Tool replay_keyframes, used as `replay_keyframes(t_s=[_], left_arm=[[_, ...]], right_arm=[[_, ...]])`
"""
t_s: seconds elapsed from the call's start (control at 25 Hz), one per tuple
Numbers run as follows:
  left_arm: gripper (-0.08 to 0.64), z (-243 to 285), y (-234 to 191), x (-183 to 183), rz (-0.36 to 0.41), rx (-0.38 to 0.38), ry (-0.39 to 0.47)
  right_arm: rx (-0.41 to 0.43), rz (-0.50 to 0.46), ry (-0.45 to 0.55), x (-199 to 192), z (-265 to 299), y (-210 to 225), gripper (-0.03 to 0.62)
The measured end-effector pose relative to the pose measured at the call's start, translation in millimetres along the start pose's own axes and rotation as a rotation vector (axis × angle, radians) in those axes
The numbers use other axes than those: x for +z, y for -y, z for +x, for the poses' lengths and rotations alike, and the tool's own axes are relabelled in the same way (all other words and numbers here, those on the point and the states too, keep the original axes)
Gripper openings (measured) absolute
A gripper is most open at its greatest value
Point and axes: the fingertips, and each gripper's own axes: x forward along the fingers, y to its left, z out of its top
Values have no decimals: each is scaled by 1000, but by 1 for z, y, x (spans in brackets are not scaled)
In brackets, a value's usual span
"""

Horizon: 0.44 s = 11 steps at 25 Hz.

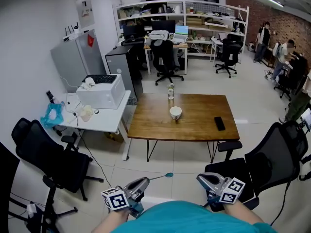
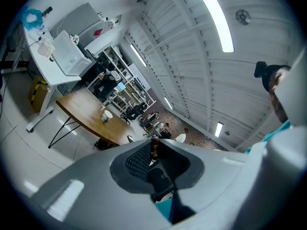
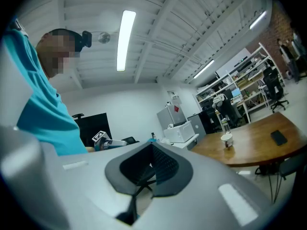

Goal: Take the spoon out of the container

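The fingers (image 2: 137,161) of the left gripper (image 1: 146,180) are clenched on the spoon (image 1: 167,175). Its thin handle sits between the ribbed pads, and the small blue bowl end stands out well ahead of the fingertips, in the air above the floor. So the spoon is already out of the container, a white cup (image 1: 175,112). The cup stands far ahead of the fingers on the wooden bench (image 1: 199,125), with a water bottle (image 1: 170,91) just behind it and a black phone (image 1: 219,123) to its right. The right gripper (image 1: 199,178) is beside the left one, and its fingers are pressed together with nothing between them.

I judge the spoon to be light and stiff, with a slim and rather smooth handle, so it can turn or slip in the pads if the grip is loose. The best place to take hold is on the handle, toward the middle. The present grip seems near the handle's end, so the long free part may swing.
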Motion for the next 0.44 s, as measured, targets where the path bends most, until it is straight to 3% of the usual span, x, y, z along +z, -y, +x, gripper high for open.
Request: replay_keyframes(t_s=[0.24,0.44], left_arm=[[46,-9,-21,-15,-88,93,-9],[46,-8,-24,-13,-46,76,-8]], right_arm=[[13,0,-2,2,2,0,0],[21,-2,-3,0,4,4,0]])
